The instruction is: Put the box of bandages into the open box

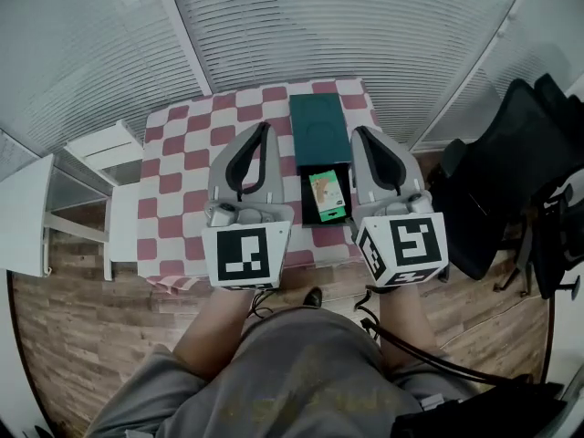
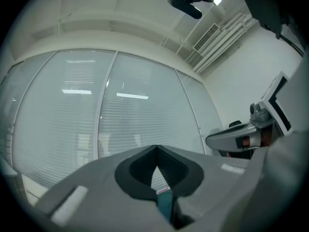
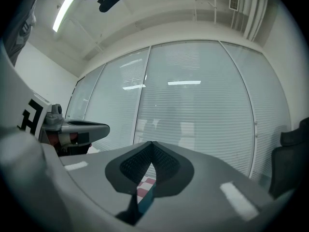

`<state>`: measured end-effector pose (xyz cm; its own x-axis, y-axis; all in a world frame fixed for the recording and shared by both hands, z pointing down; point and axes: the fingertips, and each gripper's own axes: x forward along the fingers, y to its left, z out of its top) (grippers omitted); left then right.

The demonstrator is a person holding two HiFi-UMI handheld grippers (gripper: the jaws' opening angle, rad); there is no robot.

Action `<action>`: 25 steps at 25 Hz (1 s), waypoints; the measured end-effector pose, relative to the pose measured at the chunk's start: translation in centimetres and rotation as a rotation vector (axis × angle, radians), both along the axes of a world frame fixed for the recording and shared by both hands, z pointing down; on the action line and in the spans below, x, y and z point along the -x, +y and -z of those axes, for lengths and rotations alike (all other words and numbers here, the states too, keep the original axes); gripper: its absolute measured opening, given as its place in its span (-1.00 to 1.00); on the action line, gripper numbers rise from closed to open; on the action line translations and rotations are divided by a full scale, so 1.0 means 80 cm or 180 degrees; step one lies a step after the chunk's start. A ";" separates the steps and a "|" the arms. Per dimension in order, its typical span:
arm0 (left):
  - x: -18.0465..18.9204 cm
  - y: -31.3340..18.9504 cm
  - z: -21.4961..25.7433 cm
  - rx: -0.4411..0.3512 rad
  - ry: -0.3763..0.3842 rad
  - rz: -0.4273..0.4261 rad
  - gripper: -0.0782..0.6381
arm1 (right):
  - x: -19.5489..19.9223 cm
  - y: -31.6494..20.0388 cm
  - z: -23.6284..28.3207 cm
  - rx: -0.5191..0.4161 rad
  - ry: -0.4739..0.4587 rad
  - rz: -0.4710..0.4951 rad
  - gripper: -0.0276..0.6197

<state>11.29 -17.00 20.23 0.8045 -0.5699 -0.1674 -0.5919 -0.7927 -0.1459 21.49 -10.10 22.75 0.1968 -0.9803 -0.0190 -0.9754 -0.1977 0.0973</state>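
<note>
The bandage box (image 1: 326, 196), probably light, stiff card best pinched across its long sides, lies inside the open box (image 1: 304, 194) on the table (image 1: 178, 167), flanked by the left gripper (image 1: 265, 128) and right gripper (image 1: 361, 131), jaws closed together on nothing.

The left hand-held gripper (image 1: 263, 133) and right hand-held gripper (image 1: 360, 137) are standing close beside the open box (image 1: 319, 130) at frame centre. The checkered tabletop (image 1: 178, 181) is lying free at centre left. A black chair (image 1: 511, 181) is crowding the right side and white furniture (image 1: 82, 185) the left.
</note>
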 end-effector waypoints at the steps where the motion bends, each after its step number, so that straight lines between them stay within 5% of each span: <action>1: -0.001 0.000 0.002 -0.0015 0.0006 0.0001 -0.78 | 0.000 0.000 0.000 0.0000 0.0010 0.0009 -0.83; 25: -0.010 0.008 0.005 -0.0005 0.0005 -0.0164 -0.78 | -0.009 -0.005 0.011 -0.0005 0.0129 -0.0093 -0.84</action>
<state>12.10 -16.34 19.79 0.8326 -0.5273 -0.1696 -0.5504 -0.8220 -0.1462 22.24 -10.54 21.90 0.2243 -0.9741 -0.0291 -0.9645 -0.2262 0.1363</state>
